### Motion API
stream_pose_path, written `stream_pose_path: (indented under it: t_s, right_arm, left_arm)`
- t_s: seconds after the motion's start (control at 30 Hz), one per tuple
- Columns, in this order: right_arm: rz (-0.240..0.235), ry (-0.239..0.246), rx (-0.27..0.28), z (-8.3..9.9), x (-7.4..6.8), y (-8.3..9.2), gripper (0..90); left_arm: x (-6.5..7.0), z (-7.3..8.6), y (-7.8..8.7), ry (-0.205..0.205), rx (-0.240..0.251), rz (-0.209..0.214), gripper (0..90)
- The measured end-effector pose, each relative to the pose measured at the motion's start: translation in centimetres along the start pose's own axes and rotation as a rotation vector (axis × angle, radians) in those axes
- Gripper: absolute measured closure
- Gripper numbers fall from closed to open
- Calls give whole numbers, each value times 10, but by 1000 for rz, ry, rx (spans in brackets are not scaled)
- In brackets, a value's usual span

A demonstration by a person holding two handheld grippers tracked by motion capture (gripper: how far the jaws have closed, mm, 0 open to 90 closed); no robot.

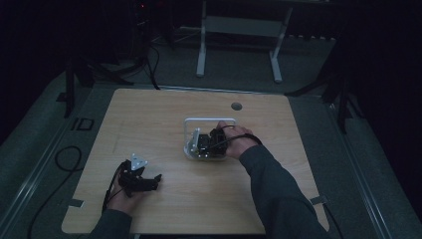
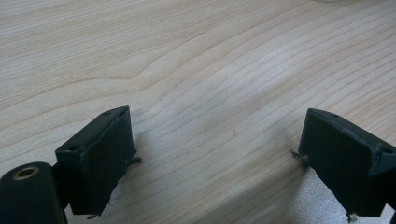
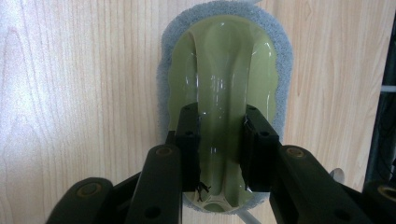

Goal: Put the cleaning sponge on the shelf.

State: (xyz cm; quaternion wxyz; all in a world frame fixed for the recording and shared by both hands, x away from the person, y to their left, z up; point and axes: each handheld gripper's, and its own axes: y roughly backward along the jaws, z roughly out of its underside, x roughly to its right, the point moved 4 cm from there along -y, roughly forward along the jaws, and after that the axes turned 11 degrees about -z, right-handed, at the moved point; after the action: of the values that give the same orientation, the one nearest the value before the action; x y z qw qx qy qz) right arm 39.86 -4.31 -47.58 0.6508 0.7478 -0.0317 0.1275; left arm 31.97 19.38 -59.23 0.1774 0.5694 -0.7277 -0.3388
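Two grippers work this table, and the nearer one, the left gripper at the lower left of the high view, rests on the pale wooden tabletop with its jaws spread wide and nothing between them; only bare wood grain lies ahead of it.

Farther up, near the middle of the frame, the right gripper has its jaws pinched on the raised central handle of the olive-green plastic scrubber with a grey sponge pad. In the right gripper view the black pads press both flanks of that glossy ridge, and the sponge edge lies flat on the wood. In the high view this spot sits beside a white rectangular tray, though dim light hides how they touch.

My worry is the grip itself: the handle looks slick and tapered, so a quick lift or twist could let it slide out. Dragging the sponge sideways might also nudge the tray.
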Motion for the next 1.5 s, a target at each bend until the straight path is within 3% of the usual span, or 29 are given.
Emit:
stream_pose_path:
  t_s: [0.6,1.5]
  right_arm:
    - [0,0,-50,-2,3,-17,716]
    - [41,-16,-55,-4,8,-31,711]
  left_arm:
    - [0,0,0,0,0,0,103]
    - [0,0,0,0,0,0,103]
